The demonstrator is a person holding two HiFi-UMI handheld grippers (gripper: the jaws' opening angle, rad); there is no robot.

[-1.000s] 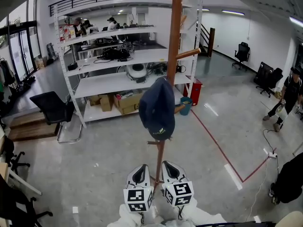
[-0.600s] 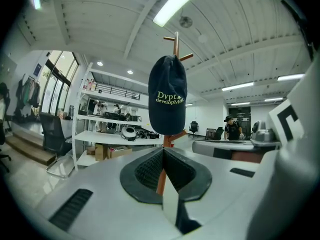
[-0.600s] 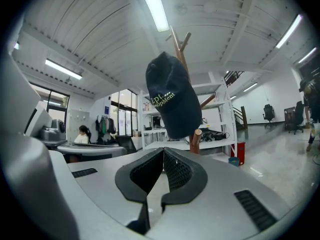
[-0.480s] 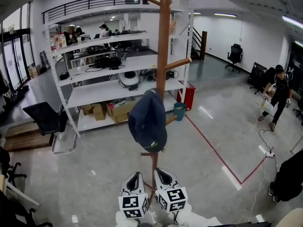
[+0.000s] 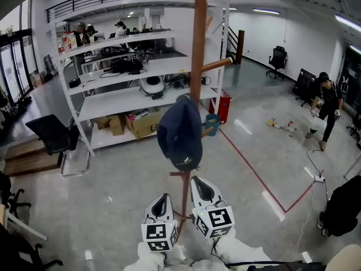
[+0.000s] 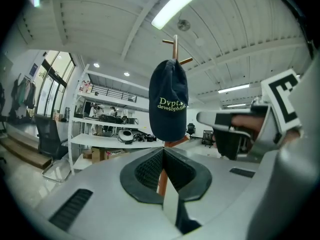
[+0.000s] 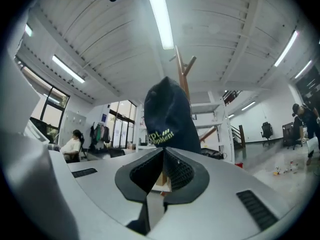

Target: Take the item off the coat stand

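Both are clenched on nothing: the left claw has its jaws pressed together with only air ahead, and the right claw is shut the same way, its tip a little nearer the target. Just beyond and above them hangs the dark blue cap, hooked on a low peg of the wooden coat stand, whose pole rises between the two claws. Nothing is done yet: the cap is untouched. A claw must open, reach up, grip it and lift it free.
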